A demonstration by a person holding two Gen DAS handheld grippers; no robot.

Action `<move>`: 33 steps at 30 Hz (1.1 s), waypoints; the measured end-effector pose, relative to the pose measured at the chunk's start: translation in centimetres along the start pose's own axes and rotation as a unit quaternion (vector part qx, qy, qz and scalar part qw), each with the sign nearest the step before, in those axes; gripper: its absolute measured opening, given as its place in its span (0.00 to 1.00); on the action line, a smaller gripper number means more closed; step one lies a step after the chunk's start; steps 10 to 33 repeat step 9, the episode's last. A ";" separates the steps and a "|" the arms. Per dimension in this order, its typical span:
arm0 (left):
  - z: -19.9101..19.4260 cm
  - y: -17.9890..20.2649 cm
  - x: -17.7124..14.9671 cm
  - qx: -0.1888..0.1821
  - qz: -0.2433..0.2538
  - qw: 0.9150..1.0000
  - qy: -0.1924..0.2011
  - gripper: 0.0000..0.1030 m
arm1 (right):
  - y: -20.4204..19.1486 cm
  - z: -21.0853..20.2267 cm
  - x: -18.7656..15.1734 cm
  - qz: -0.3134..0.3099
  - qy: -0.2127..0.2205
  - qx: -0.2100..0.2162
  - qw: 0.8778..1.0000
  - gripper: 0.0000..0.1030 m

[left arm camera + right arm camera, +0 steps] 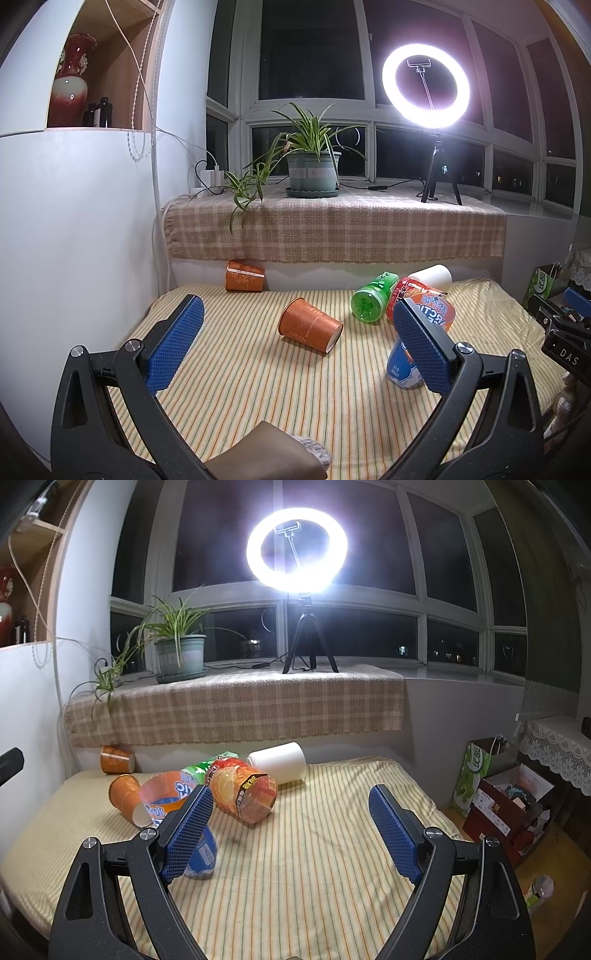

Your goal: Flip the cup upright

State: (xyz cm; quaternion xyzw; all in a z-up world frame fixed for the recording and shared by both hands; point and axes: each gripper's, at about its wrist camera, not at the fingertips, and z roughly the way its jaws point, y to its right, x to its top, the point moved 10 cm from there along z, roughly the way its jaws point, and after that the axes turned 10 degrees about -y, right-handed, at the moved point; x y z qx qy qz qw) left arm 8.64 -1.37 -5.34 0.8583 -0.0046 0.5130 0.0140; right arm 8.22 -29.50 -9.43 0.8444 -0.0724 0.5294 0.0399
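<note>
Several cups lie on the striped cloth [258, 387]. An orange paper cup [308, 325] lies on its side in the middle; it also shows in the right wrist view [127, 799]. A blue and orange cup [404, 363] stands upright, partly hidden behind my left gripper's right finger; it shows behind my right gripper's left finger [166, 797]. A green cup [373, 297], a red cup [243, 794] and a white cup [279, 762] lie on their sides. My left gripper [297, 321] is open and empty. My right gripper [291, 805] is open and empty.
A second orange cup [245, 276] lies against the back wall. Above it is a checked-cloth sill with a potted plant [313, 166] and a ring light on a tripod [426, 86]. Boxes and a green bag [476, 775] stand on the floor to the right.
</note>
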 end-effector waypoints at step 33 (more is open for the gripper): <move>0.4 -0.8 0.5 0.010 0.013 1.000 0.003 1.00 | -0.1 0.4 -0.3 -0.002 -0.008 -0.002 1.000 0.84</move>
